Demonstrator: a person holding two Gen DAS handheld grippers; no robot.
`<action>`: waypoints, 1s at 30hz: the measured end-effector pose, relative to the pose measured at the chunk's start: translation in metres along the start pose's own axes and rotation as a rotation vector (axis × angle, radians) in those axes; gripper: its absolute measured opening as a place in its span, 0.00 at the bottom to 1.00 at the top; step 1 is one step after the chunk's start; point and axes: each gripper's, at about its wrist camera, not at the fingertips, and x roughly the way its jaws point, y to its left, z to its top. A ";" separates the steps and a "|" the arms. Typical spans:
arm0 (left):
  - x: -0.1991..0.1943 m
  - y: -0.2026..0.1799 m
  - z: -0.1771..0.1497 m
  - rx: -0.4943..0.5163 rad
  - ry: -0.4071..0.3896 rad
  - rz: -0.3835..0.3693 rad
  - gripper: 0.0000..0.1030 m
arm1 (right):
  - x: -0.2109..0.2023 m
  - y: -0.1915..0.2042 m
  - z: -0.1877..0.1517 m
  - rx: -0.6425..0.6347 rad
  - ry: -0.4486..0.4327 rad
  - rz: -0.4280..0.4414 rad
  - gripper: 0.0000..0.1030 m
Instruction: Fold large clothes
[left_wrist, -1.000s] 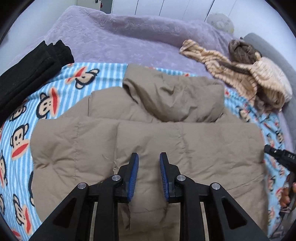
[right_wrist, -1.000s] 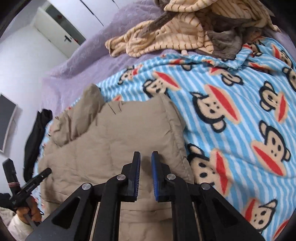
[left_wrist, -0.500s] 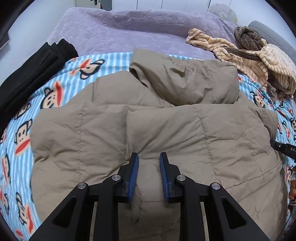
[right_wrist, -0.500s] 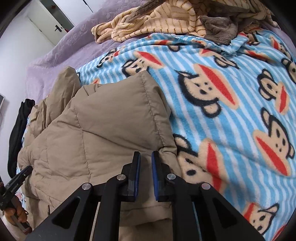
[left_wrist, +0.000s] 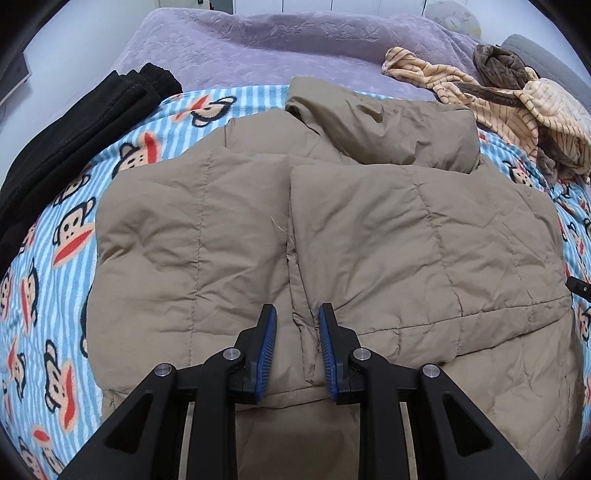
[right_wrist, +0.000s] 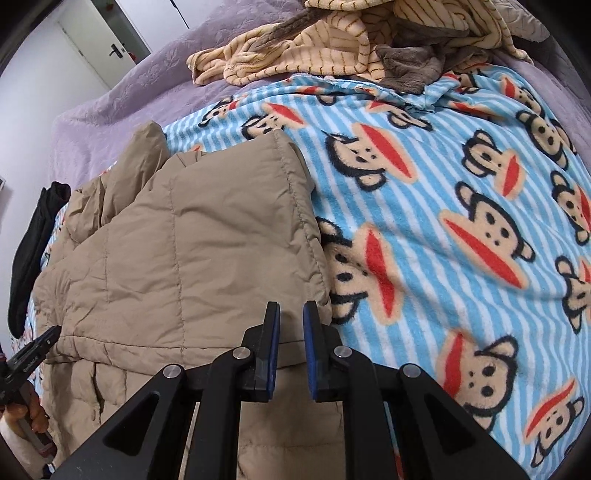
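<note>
Bed covered by a purple quilted bedspread (left_wrist: 295, 40), with a blue-striped monkey-print blanket (right_wrist: 461, 206) laid over it. Tan puffer jacket (left_wrist: 369, 229) lies on the blanket, both sides folded inward so their edges meet along a centre seam; the hood (left_wrist: 384, 133) rests at the far end, beyond the fingertips. Left gripper (left_wrist: 294, 314) hangs above the near hem, its fingers (left_wrist: 266, 343) spread apart with the centre seam running up between them; nothing held. Right gripper (right_wrist: 291, 308) sits at the jacket's right edge, fingers (right_wrist: 273, 343) slightly parted, the folded panel's corner showing in the gap; whether they touch the fabric cannot be told. Black folded garment (left_wrist: 70, 140) lies far left of the left fingers. A striped cream-and-brown heap of clothes (right_wrist: 332, 40) lies beyond the right fingers at the head end. A white door (right_wrist: 107, 40) stands behind the bed.
</note>
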 end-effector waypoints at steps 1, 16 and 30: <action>-0.004 0.000 0.000 0.000 -0.001 0.002 0.25 | -0.005 -0.001 -0.002 0.011 0.000 0.013 0.23; -0.049 -0.008 -0.034 0.002 0.019 0.021 1.00 | -0.040 -0.017 -0.059 0.121 0.079 0.102 0.73; -0.070 -0.007 -0.088 -0.065 0.127 0.044 1.00 | -0.047 -0.014 -0.090 0.102 0.185 0.211 1.00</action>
